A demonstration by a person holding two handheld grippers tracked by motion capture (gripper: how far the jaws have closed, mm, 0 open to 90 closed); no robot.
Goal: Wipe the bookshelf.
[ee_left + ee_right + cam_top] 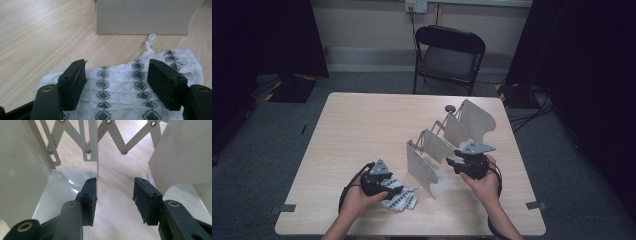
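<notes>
Table [362, 130] of pale wood carries a grey metal rack [447, 145] with several upright plates joined by a scissor lattice, and a white cloth [401, 196] with dark diamond pattern near the front edge, just left of the rack. The high view gives this whole layout, with a black chair [449, 55] behind the table; it shows both hands but not how the jaws stand.

The left gripper view shows this for the left claw [117, 78]: its jaws are wide apart, and the cloth [120, 87] lies flat on the table under and between them. The pads do not press it, so the claw holds nothing. A loose thread [149, 42] of the cloth runs toward the nearest rack plate [142, 17], which stands just beyond. In the high view the left claw [384, 186] rests over the left part of the cloth.

The right gripper view shows the right claw [115, 195] pointing into the rack, between two plates. Its jaws are about half open. The left pad [89, 195] stands just beside the thin edge of one plate [97, 157], perhaps touching it; I cannot tell surely. The other pad is free, with bare table wood between. The lattice [112, 135] with its screws crosses above. In the high view the right claw [458, 162] is at the near side of the rack.
</notes>
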